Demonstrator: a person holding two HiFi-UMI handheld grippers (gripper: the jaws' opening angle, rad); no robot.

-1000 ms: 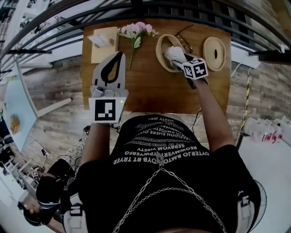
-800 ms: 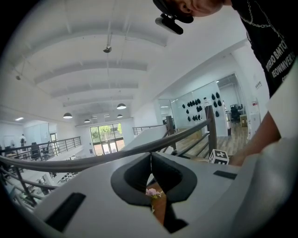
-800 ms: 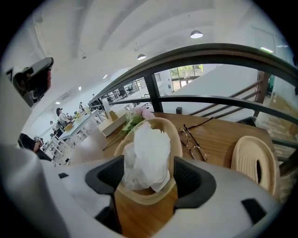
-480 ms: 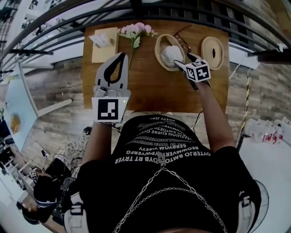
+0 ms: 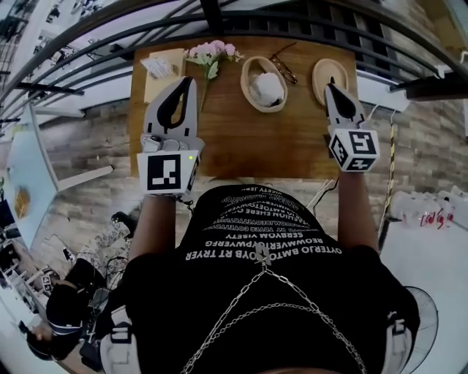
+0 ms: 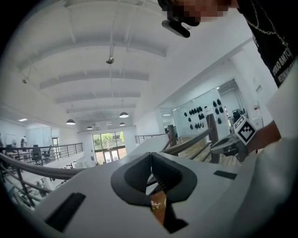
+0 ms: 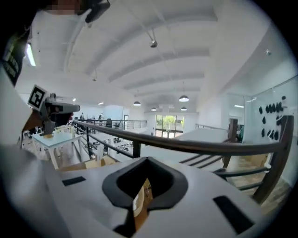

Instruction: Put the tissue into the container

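The white tissue [image 5: 268, 89] lies crumpled inside the oval wooden container [image 5: 252, 91] at the back middle of the wooden table [image 5: 248, 150]. My right gripper [image 5: 330, 85] is held over the table's right side, away from the container. Its jaws are closing fully together with nothing between them. My left gripper [image 5: 190, 80] hovers over the left side, shut and empty. Both gripper views point up at the ceiling and railings. In them the left gripper's [image 6: 150, 155] and the right gripper's [image 7: 146, 160] jaws meet at the tips.
A flat oval lid [image 5: 322, 73] lies at the back right, partly behind the right gripper. A tissue box [image 5: 162, 69], pink flowers [image 5: 208, 52] and glasses [image 5: 281, 67] sit along the back edge. A dark railing [image 5: 219, 18] runs behind the table.
The right gripper left the tissue in the container, drew back to the right and toward me, and shut. The left gripper barely moved.
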